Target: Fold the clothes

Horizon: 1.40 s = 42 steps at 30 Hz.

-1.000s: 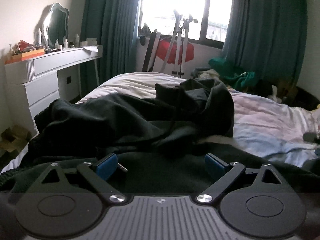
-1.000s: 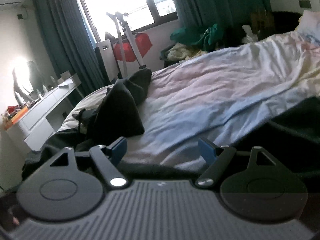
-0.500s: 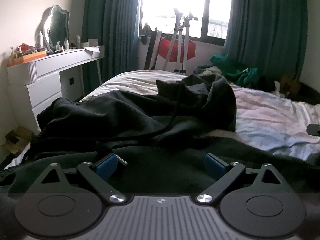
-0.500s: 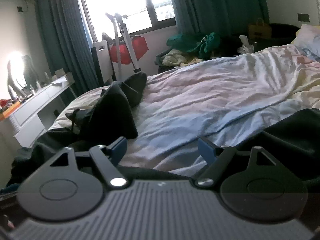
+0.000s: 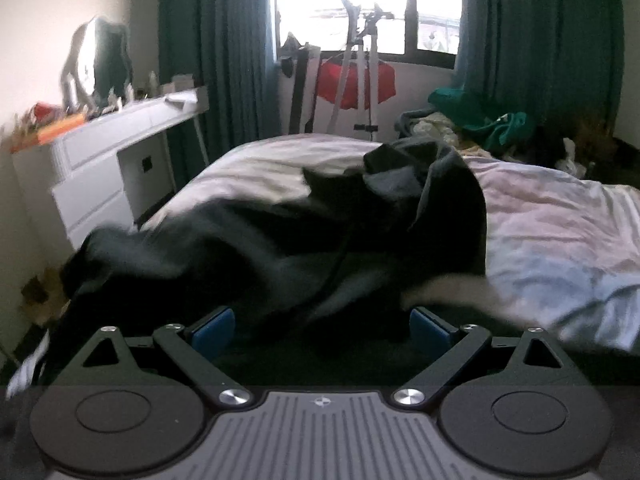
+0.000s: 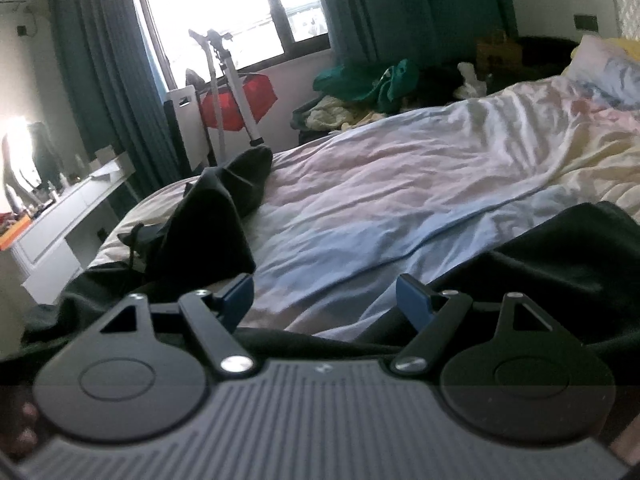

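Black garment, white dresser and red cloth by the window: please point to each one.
Black garment (image 5: 280,248), left wrist view, middle of the crumpled body.
White dresser (image 5: 92,184), left wrist view, drawer front.
Red cloth (image 6: 236,104), right wrist view, its centre.

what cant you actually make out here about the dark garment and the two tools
- Left wrist view: the dark garment is smeared by motion blur, so its type and folds are unreadable.
- Left wrist view: the left tool is open, but its housing hides the cloth under it.
- Right wrist view: the right tool is open; its body covers the garment's near edge.
- Dresser items: blurred and too small.
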Motion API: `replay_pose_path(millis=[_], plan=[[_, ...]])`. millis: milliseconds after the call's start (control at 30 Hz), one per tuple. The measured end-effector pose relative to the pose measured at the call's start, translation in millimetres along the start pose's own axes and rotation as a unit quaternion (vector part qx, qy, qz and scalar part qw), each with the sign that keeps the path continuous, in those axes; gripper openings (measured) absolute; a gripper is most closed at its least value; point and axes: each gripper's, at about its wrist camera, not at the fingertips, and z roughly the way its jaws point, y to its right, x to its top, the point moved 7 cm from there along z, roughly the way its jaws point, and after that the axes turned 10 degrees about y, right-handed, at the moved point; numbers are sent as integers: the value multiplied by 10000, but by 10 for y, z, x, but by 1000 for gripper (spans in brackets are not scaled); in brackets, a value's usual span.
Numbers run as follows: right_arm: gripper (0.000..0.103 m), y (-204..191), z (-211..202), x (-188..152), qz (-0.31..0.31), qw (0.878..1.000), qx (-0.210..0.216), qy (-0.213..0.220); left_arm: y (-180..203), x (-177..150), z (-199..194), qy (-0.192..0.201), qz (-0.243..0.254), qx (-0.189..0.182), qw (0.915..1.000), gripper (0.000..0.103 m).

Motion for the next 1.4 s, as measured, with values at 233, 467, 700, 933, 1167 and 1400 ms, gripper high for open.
replay_pose_path(millis=[233,467,700,933,1167,1400], plan=[[80,149,87,-5,225,9996,-99,-141,568,523,1072,-108,-66,-36,9999,102],[80,425,332,-18,641,9974,-236,-238,1144,1041,2116,-66,95,267,9996,103],[80,567,742,-186,651,9961,-367,-477,1793,999,3054,-527,1181,643,9895,101],[80,524,953,-261,379,9975,-344,-485,2024,791,3276,-820,1490,515,9841,35],[80,505,923,-224,391,9977,-440,-338,2024,1102,2549,-413,1523,117,9874,11],[80,548,702,-28,687,9964,-496,-34,2263,1725,1137,632,1285,-1438,9792,9]])
